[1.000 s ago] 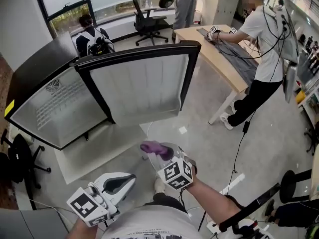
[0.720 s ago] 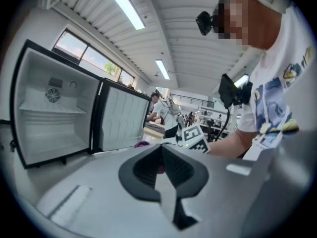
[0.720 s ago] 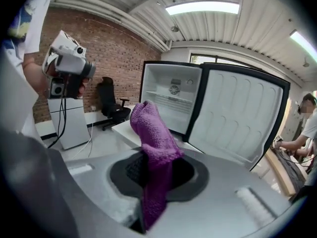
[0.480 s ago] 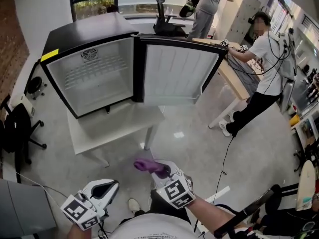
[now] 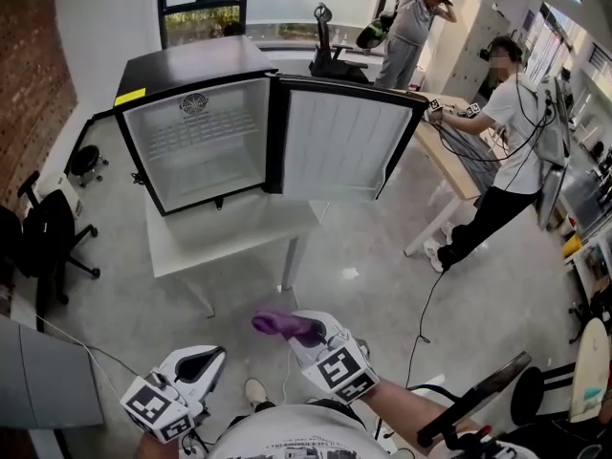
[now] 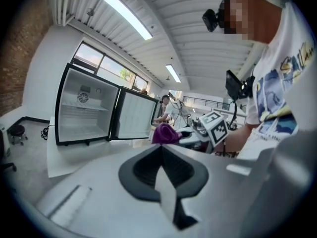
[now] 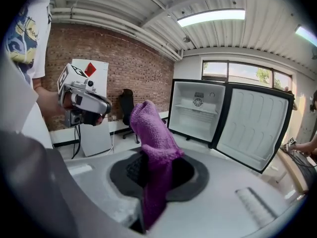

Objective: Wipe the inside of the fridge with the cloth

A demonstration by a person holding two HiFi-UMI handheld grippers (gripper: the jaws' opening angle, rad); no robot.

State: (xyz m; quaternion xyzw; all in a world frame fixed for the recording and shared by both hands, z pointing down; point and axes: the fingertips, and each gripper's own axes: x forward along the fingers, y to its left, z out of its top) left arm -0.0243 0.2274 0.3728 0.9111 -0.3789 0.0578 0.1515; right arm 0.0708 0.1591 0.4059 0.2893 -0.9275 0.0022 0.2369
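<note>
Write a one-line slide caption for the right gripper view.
Right gripper clamps a purple cloth, aimed toward the small fridge standing with its door open.

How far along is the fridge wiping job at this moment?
Done: the door of the fridge stands open. In hand: the right gripper is shut on the purple cloth; the left gripper is shut and empty. Left: all the wiping, since the cloth is well short of the fridge interior.

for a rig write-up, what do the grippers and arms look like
Both are white moulded shells with black-padded claws; the left gripper and right gripper each carry a cube of black-and-white square markers. The wearer has a white printed short-sleeved t-shirt.
</note>
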